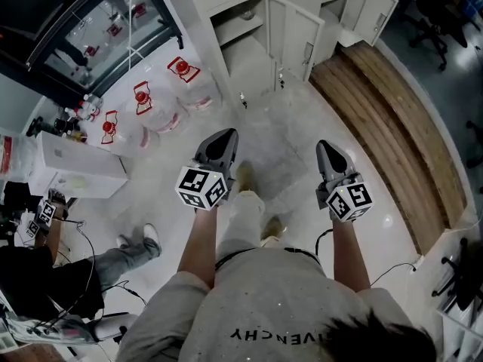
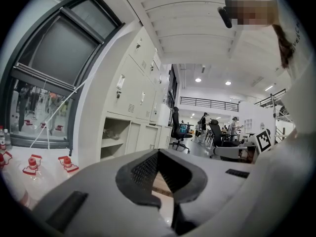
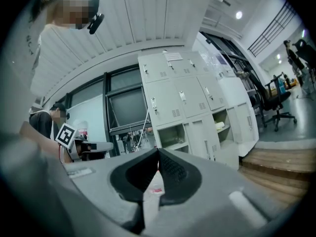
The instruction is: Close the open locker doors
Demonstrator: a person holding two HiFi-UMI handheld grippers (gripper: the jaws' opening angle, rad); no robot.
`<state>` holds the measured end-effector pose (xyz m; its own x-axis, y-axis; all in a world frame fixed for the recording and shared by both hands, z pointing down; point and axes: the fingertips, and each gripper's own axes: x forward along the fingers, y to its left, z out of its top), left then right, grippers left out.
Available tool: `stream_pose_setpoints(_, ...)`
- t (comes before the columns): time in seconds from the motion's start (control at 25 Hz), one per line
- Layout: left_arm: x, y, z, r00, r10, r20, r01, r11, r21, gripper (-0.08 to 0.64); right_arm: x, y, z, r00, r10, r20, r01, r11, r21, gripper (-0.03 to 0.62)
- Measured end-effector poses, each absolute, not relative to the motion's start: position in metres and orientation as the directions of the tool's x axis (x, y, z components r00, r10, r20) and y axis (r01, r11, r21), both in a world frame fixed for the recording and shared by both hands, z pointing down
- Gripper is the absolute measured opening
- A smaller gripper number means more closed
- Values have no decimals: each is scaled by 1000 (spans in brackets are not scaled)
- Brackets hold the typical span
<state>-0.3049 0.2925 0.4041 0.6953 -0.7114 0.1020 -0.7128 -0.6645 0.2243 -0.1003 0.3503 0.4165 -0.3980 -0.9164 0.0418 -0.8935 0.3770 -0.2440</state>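
Both bare forearms reach forward side by side, well apart, each hand hidden under a white cube with black square markers, one cube per tool. The left tongs (image 1: 225, 134) (image 2: 159, 152) and the right tongs (image 1: 325, 145) (image 3: 158, 151) point about level toward the bank of pale grey metal lockers (image 1: 253, 6) (image 3: 182, 98) ahead. Each pair of dark textured jaws meets at the tips and has hold of nothing. The lockers stand well clear of both tongs, across a stretch of pale speckled floor (image 1: 279, 134). In the bottom row two compartments stand open, each showing a shelf: one near the left end (image 3: 173, 136), one further right (image 3: 222, 126), with closed doors between them. A curved step of brown wooden planks (image 1: 392, 119) runs along the right. Three clear plastic water jugs with red caps (image 1: 143, 96) sit on the floor at the left, below a dark-framed window. The wearer's grey shirt (image 1: 272, 308) carries the word GIVENCHY, seen upside down from above.
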Motion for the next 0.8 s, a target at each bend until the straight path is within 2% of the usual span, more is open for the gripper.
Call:
stream_pose_setpoints(0.32, -304, 224, 413, 696, -711, 101, -711, -661, 240, -3, -94, 296, 424, -379, -923, 67, -902, 352, -249, -2)
stream_pose_setpoints(0.8, -266, 111, 423, 769, -628, 115, -637, -741, 211, -3, -82, 184, 445, -345, -932, 114, -912, 304, -275, 6)
